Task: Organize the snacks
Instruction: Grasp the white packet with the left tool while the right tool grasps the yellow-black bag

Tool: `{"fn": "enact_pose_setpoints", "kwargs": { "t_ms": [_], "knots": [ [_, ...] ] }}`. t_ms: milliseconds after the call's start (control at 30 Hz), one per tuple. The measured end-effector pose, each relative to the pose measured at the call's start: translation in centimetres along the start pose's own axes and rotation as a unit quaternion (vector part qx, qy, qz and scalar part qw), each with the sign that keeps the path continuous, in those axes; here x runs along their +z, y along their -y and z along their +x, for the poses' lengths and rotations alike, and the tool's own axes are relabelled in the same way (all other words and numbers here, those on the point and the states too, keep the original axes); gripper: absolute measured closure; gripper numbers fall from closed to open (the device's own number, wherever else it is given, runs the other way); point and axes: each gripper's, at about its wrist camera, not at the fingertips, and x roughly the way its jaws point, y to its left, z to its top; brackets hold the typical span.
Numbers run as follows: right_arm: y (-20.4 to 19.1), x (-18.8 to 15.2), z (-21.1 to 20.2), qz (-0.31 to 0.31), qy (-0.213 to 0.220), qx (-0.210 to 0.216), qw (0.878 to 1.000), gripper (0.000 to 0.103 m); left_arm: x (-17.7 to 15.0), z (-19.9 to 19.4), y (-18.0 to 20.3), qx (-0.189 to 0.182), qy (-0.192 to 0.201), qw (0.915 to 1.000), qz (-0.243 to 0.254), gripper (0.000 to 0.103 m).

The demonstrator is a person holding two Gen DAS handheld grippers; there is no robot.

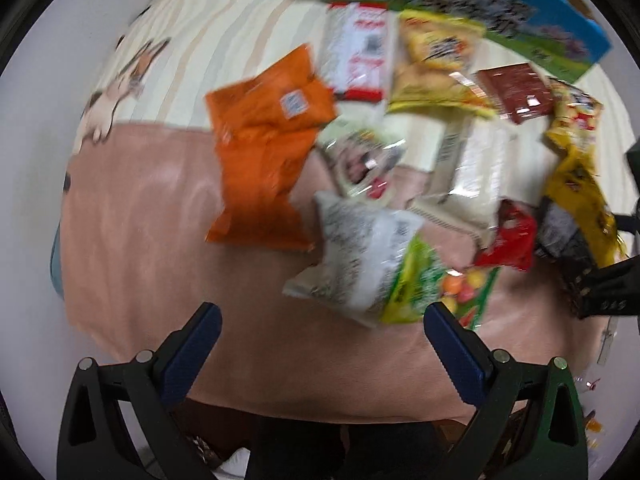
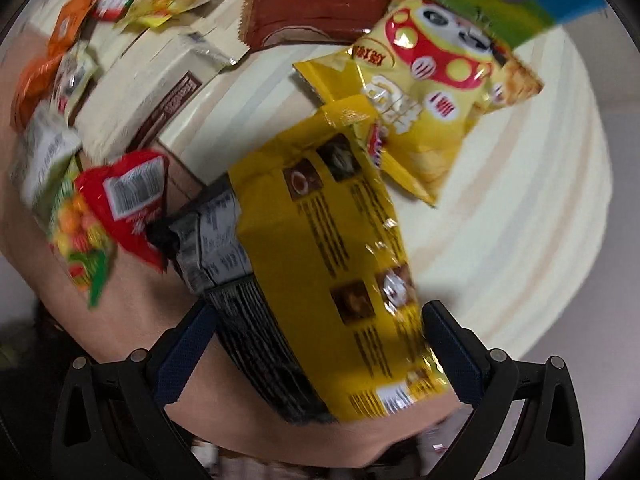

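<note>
Several snack packets lie scattered on a pink and cream cloth (image 1: 152, 240). My left gripper (image 1: 322, 316) stands open just short of a white-and-green candy bag (image 1: 372, 268), with nothing between its fingers. An orange packet (image 1: 264, 148) lies beyond it on the left. My right gripper (image 2: 320, 320) is open wide, and a yellow-and-black packet (image 2: 332, 256) lies between its fingers, reaching back past the tips. In the left wrist view this packet (image 1: 576, 216) is at the far right, with the right gripper (image 1: 604, 292) at its near end.
A yellow panda chip bag (image 2: 432, 92), a brown packet (image 2: 316, 4) and a cream box (image 2: 136, 96) lie beyond the right gripper. A small red packet (image 2: 128, 208) sits to its left. A large blue-and-green box (image 1: 500, 12) stands at the back.
</note>
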Motion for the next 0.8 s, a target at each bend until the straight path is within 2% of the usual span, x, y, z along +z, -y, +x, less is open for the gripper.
{"fn": "enact_pose_setpoints", "kwargs": {
  "t_ms": [100, 200, 267, 333, 367, 433, 533, 600, 633, 667, 733, 800],
  "knots": [
    [1.7, -0.5, 0.9, 0.094, 0.004, 0.056, 0.994, 0.005, -0.5, 0.4, -1.1, 0.012, 0.001, 0.9999, -0.011, 0.0],
    [3.1, -2.1, 1.7, 0.186, 0.017, 0.103, 0.977, 0.007, -0.7, 0.9, -1.4, 0.023, 0.004, 0.9997, -0.008, 0.0],
    [4.4, -4.0, 2.6, 0.267, 0.026, 0.146, 0.952, 0.008, -0.5, 1.3, -1.1, 0.028, 0.008, 0.9996, -0.003, 0.0],
    [5.3, -6.2, 3.9, 0.343, 0.031, 0.193, 0.919, 0.007, 0.0, 2.0, -0.4, 0.03, 0.008, 0.9994, 0.013, 0.0],
    [5.5, -7.0, 4.5, 0.367, 0.034, 0.209, 0.906, 0.006, 0.4, 2.5, 0.1, 0.031, 0.006, 0.9992, 0.024, 0.0],
    [5.4, -8.0, 5.0, 0.388, 0.033, 0.226, 0.893, 0.006, 1.4, 3.6, 1.1, 0.03, -0.003, 0.9984, 0.048, 0.0],
    [5.2, -8.4, 4.4, 0.384, 0.047, 0.219, 0.896, 0.005, 2.6, 5.3, 2.9, 0.016, -0.019, 0.9962, 0.083, 0.0],
    [5.1, -9.5, 2.3, 0.371, 0.046, 0.21, 0.903, 0.005, 3.1, 6.3, 3.9, -0.003, -0.031, 0.9947, 0.098, 0.008],
    [4.9, -9.4, 2.3, 0.364, 0.045, 0.203, 0.908, 0.004, 3.3, 6.7, 4.0, -0.01, -0.035, 0.9945, 0.099, 0.019],
    [4.6, -9.4, 1.2, 0.356, 0.042, 0.197, 0.912, 0.004, 3.4, 6.9, 4.1, -0.018, -0.037, 0.9946, 0.095, 0.035],
    [3.1, -8.7, 1.2, 0.329, 0.032, 0.18, 0.927, 0.002, 3.4, 7.1, 3.9, -0.031, -0.041, 0.9951, 0.084, 0.052],
    [1.6, -7.5, 1.7, 0.297, 0.012, 0.155, 0.942, 0.002, 3.1, 7.0, 3.4, -0.032, -0.035, 0.9963, 0.073, 0.054]
  ]
}}
